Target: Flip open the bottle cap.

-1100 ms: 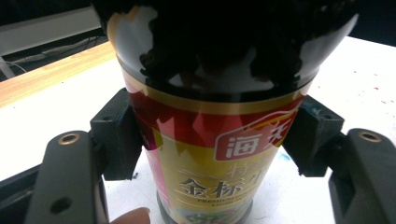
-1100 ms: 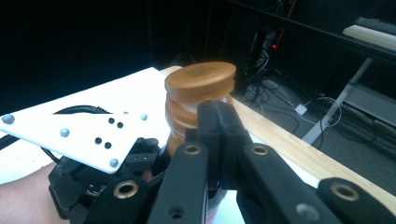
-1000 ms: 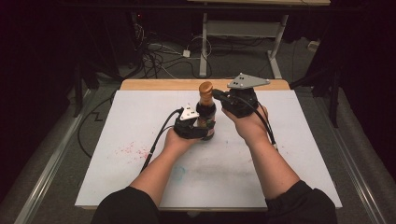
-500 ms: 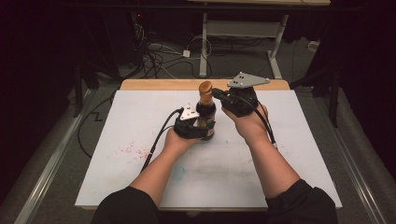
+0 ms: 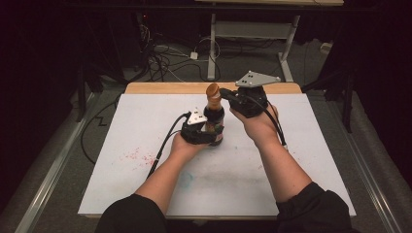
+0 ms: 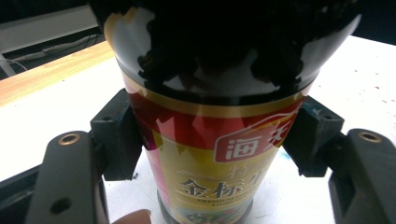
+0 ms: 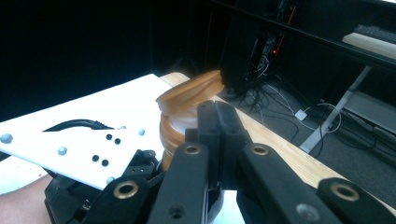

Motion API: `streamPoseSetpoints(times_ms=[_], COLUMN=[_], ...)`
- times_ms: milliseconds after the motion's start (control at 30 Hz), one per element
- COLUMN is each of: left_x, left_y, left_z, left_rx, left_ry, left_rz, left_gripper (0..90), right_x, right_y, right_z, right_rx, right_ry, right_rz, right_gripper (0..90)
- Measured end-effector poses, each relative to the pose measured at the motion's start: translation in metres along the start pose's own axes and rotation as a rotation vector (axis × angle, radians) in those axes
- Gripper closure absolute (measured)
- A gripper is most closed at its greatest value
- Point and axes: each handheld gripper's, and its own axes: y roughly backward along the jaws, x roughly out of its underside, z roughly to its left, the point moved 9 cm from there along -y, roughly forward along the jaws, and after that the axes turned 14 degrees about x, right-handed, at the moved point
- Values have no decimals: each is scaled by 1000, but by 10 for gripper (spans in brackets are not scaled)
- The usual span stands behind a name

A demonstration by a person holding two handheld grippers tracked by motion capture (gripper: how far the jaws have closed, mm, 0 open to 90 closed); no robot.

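1. The high view looks forward and down from above the person's side onto the whole bench [image 5: 145,194].
2. The left gripper view sits very close to the bottle [image 6: 210,154], facing its label.
3. The right gripper view looks along its closed jaws at the bottle's cap [image 7: 189,91].
4. All three views share the bottle.

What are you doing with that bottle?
A person is working on a dark sauce bottle with a red and gold label, standing upright on the white table. The left gripper clamps the bottle's body. The right gripper, jaws together, sits beside the bottle's orange-brown flip cap, which looks tilted open.
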Motion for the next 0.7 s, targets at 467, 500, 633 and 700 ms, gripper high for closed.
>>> streamPoseSetpoints(times_ms=[467,500,633,700], left_x=[1,1,1,1], left_y=[0,0,0,0], left_z=[0,0,0,0], left_rx=[1,1,2,1], left_ry=[-17,-17,-12,-11], left_rz=[9,9,10,7], left_gripper=[289,289,288,288], right_x=[-15,-16,-20,-21], right_y=[-1,-2,-4,-3], right_z=[16,20,30,29], right_rx=[-35,-41,-56,-56], right_ry=[17,25,38,31], right_rz=[-25,-27,-36,-40], right_gripper=[900,900,900,900])
